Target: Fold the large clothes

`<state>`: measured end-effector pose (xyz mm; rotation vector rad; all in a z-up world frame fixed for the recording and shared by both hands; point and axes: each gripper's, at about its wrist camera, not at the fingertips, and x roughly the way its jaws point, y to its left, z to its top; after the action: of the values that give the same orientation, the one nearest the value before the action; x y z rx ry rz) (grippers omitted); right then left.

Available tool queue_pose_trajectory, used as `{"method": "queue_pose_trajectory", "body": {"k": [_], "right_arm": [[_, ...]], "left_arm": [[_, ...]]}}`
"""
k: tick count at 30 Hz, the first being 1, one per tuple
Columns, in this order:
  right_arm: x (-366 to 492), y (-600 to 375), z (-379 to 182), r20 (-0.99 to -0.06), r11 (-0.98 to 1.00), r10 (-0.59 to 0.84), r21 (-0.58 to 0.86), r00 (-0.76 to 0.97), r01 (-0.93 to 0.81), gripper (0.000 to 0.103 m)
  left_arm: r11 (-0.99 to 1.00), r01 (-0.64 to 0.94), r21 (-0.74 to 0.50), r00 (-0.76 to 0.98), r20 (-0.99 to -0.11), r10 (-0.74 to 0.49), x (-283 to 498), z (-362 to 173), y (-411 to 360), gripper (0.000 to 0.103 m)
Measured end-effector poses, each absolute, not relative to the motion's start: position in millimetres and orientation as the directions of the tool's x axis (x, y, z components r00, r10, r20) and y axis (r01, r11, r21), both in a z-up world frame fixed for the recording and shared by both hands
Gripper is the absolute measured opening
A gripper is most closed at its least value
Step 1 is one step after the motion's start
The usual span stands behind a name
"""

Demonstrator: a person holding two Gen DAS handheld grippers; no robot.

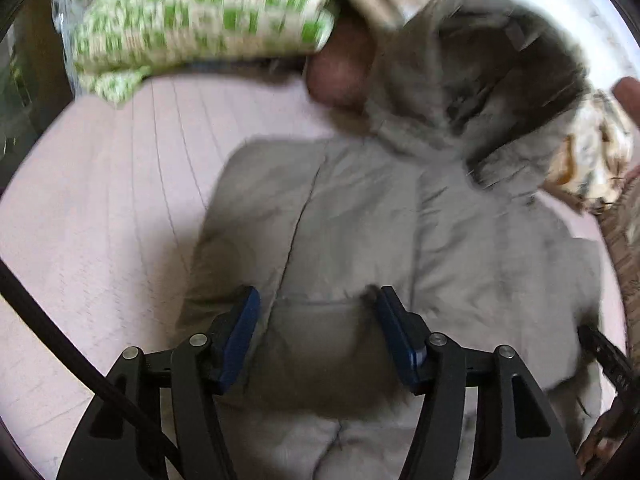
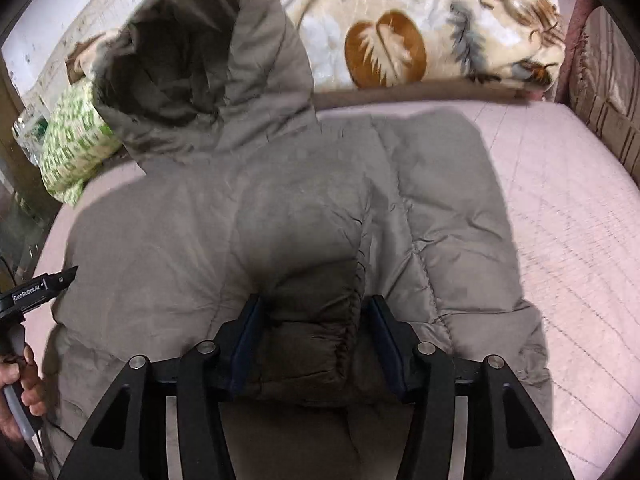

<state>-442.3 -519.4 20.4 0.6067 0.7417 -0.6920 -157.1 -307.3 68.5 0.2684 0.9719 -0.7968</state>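
Note:
A grey hooded puffer jacket [image 2: 280,208] lies spread on the pink bed, hood [image 2: 188,64] toward the far side. It also shows in the left wrist view [image 1: 360,220], blurred. My left gripper [image 1: 316,300] is open, just above the jacket's lower front, with fabric between its blue pads. My right gripper [image 2: 312,308] is open with a folded sleeve cuff [image 2: 312,344] lying between its fingers. The left gripper also shows at the left edge of the right wrist view [image 2: 40,288], held by a hand.
A green-and-white patterned pillow [image 1: 192,20] lies at the bed's far left corner. A cream blanket with brown leaf prints [image 2: 420,24] is piled along the far side. The pink quilted mattress [image 2: 560,220] lies bare to the right; a striped cushion [image 2: 604,92] stands at its right edge.

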Motion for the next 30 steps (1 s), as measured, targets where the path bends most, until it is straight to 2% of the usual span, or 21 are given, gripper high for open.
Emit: {"method": "queue_pose_trajectory", "body": {"k": [4,7,10,15,21,25,30], "right_arm": [[-450.8,-500.4,60.5,-0.689,0.666,-0.396,0.24,0.607,0.706,0.057],[-448.6,-484.9,72.3,-0.656,0.704,-0.384,0.248,0.65,0.665,0.057],[-435.4,-472.0,66.4,-0.664,0.735,-0.368,0.222,0.651,0.641,0.057],[-418.8,-471.3,41.1,-0.719,0.74,-0.358,0.171,0.596,0.651,0.057],[-409.6,-482.8,19.0,-0.764,0.73,-0.329,0.167,0.555,0.662,0.057],[-406.0,-481.3,13.6,-0.771,0.728,-0.335,0.152,0.541,0.668,0.058],[-415.5,-475.2,33.8,-0.729,0.726,-0.347,0.19,0.591,0.661,0.058]], "left_arm": [[0.666,0.739,-0.104,0.356,-0.779,-0.517,-183.7,90.0,-287.2,0.06],[0.66,0.746,-0.089,0.37,-0.768,-0.522,-196.2,92.3,-280.0,0.06],[0.669,0.74,-0.071,0.393,-0.761,-0.516,-201.8,86.7,-279.0,0.06],[0.677,0.725,-0.127,0.338,-0.791,-0.51,-195.6,56.9,-283.2,0.061],[0.679,0.71,-0.187,0.269,-0.819,-0.507,-184.8,39.3,-287.9,0.066],[0.677,0.717,-0.167,0.275,-0.824,-0.496,-187.3,41.9,-292.2,0.066],[0.651,0.725,-0.224,0.263,-0.784,-0.563,-191.3,64.4,-283.3,0.066]]}}
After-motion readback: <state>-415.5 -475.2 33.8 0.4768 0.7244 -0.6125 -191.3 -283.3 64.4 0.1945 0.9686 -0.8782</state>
